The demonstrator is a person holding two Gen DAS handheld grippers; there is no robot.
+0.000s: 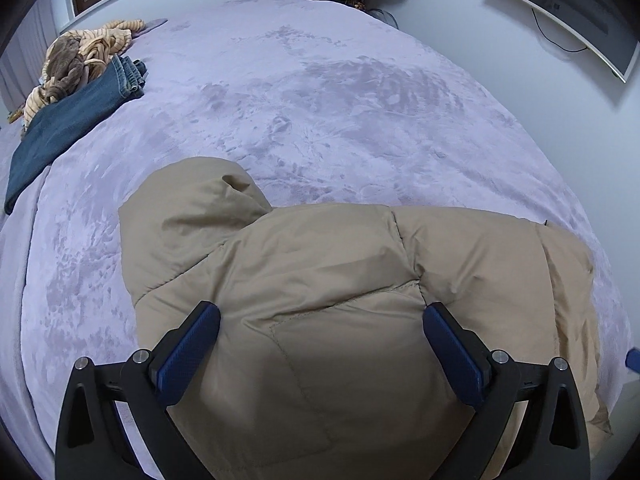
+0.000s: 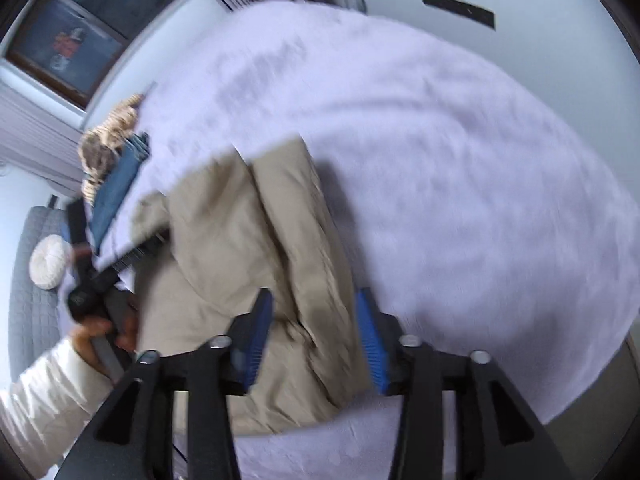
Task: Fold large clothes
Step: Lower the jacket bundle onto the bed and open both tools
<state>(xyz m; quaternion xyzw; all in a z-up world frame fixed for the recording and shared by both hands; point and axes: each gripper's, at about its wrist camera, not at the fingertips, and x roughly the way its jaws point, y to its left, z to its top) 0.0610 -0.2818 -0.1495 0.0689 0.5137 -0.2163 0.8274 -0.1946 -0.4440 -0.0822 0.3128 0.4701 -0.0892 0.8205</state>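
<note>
A tan padded jacket (image 1: pixel 320 300) is lying on the near part of a bed covered with a lilac plush blanket (image 1: pixel 320 100), already gathered into a compact bundle with its hood (image 1: pixel 192 208) sticking out toward the left. The bundle is sitting close to the person's edge of the bed, probably so both tools can reach it without stretching.

The left gripper (image 1: pixel 320 320) is hovering low over the jacket with its jaws spread wide, 1 blue pad on each side of a quilted panel, gripping nothing. Judging by that stance, it is lining up to press or pinch the top layer.

The right gripper (image 2: pixel 314 304) is also showing its jaws apart, straddling a long folded edge of the jacket (image 2: pixel 248 248); the fabric is lying between the pads, but I cannot tell whether they are touching it. From this side the left tool and the hand (image 2: pixel 100 332) holding it are visible at the jacket's far edge.

Folded jeans (image 1: pixel 76 116) and a striped orange garment (image 1: pixel 92 52) are resting well apart at the bed's far left corner, likely set aside.

The right wrist view is smeared by motion, so seams and folds are hard to read there. The jacket's near portion is being cut off by the lower frame edge in the left wrist view, and its sleeves are tucked out of sight
</note>
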